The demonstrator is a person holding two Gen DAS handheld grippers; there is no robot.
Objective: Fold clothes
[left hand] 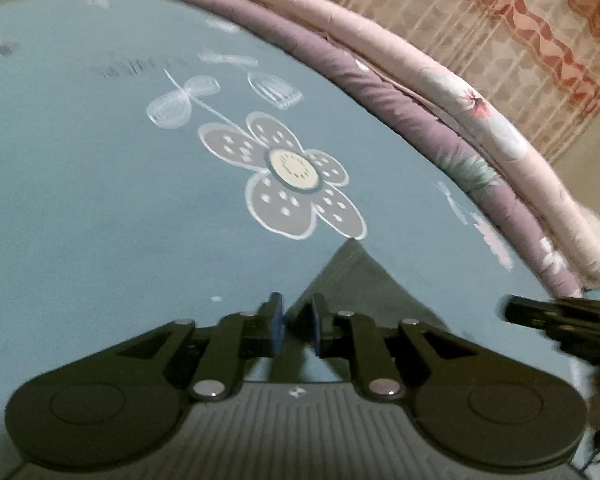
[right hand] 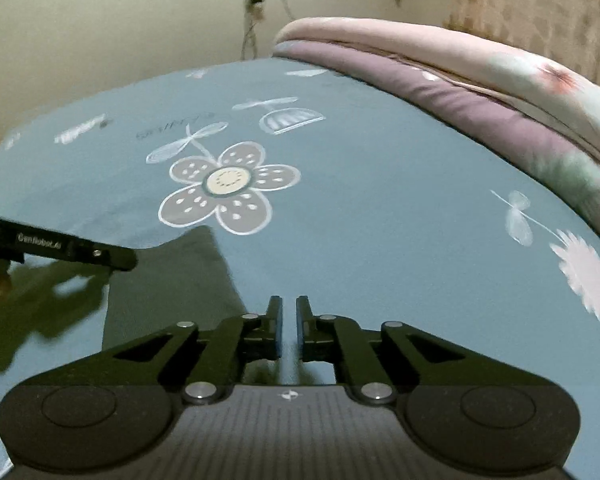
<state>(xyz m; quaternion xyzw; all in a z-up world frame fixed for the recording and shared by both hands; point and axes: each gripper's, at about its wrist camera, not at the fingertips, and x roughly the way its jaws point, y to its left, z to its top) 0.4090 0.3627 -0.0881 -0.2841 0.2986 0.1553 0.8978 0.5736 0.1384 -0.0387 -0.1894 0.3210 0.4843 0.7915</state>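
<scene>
Blue floral bedsheet (right hand: 380, 200), folded quilts (right hand: 440, 76), cream wall (right hand: 100, 40), patterned curtain (left hand: 520, 40)

A dark grey garment (right hand: 172, 280) lies flat on the blue bedsheet (right hand: 380, 200), 1 corner pointing toward the flower print.

Bedsheet (right hand: 380, 208): smooth matt printed cloth. Garment (right hand: 172, 280): dark matt cloth. Quilt (right hand: 440, 80): soft padded cloth. Grippers: matt black plastic.

Blue flowered bed (right hand: 380, 200) bears grey garment (right hand: 172, 280), quilt (right hand: 440, 80).
</scene>
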